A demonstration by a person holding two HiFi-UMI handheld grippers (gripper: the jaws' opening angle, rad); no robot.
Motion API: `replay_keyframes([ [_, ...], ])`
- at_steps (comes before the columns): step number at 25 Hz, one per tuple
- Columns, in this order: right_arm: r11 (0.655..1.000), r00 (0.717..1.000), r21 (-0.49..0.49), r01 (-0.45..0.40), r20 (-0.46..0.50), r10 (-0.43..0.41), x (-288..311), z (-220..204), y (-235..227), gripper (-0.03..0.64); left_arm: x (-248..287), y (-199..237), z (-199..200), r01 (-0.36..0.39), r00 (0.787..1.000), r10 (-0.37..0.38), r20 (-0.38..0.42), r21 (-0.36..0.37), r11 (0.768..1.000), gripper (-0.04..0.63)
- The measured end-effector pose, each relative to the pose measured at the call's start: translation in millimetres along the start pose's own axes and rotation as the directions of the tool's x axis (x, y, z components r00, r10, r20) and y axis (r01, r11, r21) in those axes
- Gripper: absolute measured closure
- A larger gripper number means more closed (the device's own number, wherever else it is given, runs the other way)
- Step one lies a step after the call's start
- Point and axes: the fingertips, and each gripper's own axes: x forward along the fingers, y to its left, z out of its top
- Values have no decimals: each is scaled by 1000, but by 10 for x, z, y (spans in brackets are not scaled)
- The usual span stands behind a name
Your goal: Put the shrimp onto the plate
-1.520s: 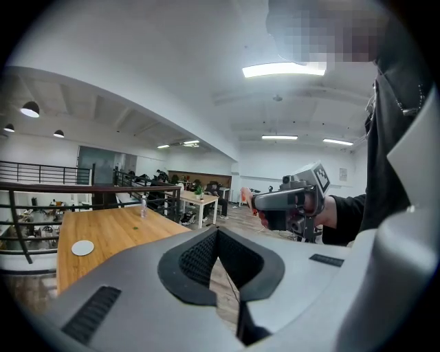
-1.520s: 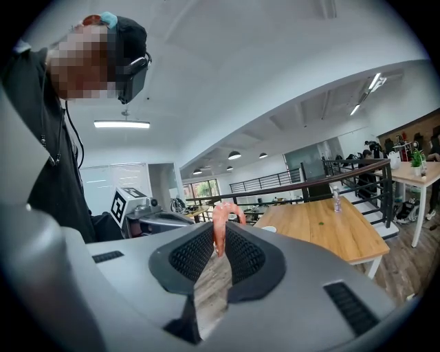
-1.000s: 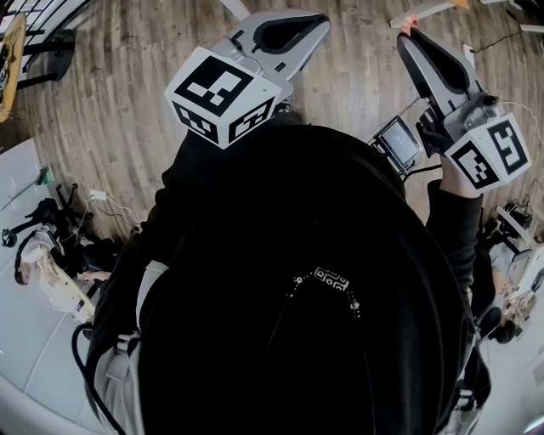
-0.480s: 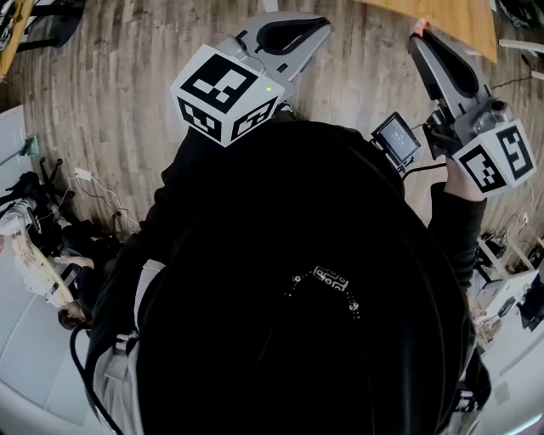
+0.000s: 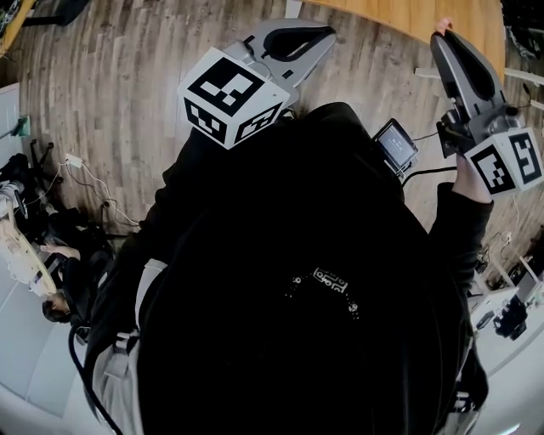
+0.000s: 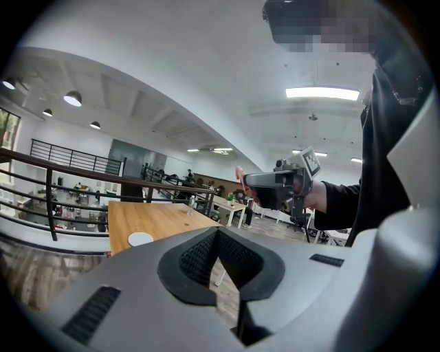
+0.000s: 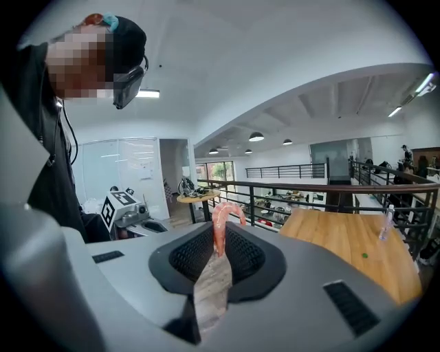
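Observation:
A curved pink shrimp [image 7: 223, 227] stands up between the pads of my right gripper [image 7: 220, 242], which is shut on it. In the head view that gripper [image 5: 449, 41] is at the upper right, over the edge of a wooden table [image 5: 408, 15], with the shrimp's tip [image 5: 442, 23] poking out. My left gripper [image 5: 325, 36] is held at the top centre over the wooden floor, its jaws together with nothing in them. The left gripper view shows its tips [image 6: 218, 232] and, beyond them, a white plate [image 6: 140, 238] on the wooden table [image 6: 165, 216]; the right gripper [image 6: 249, 182] hangs to the right.
A black railing [image 7: 302, 189] runs behind the wooden table [image 7: 344, 240], which carries a small bottle [image 7: 386, 223] and a green speck [image 7: 364, 256]. The person's dark torso [image 5: 297, 280] fills the head view. Cables and gear [image 5: 51, 221] lie on the floor at left.
The floor has slid across the head view and the wooden table has come in along the top. Both grippers travelled with the turn; the right one now sits further right, shrimp still held.

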Motion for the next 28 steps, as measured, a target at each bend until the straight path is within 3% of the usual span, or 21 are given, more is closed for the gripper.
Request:
replay_keyframes([
  [10,998,998,-29,-57,17,58,299,70,16,552,68,183,-84,-26,1000,26,1,5,1000,597],
  [17,995,995,-44,-90,34,92,362,300,-9,552,48,214,177,-41,998,40,49,13,999,595],
  [28,990,989,9,-139,52,138,576,175,-530,552,445,473,168,-68,998,68,15,9,998,597],
])
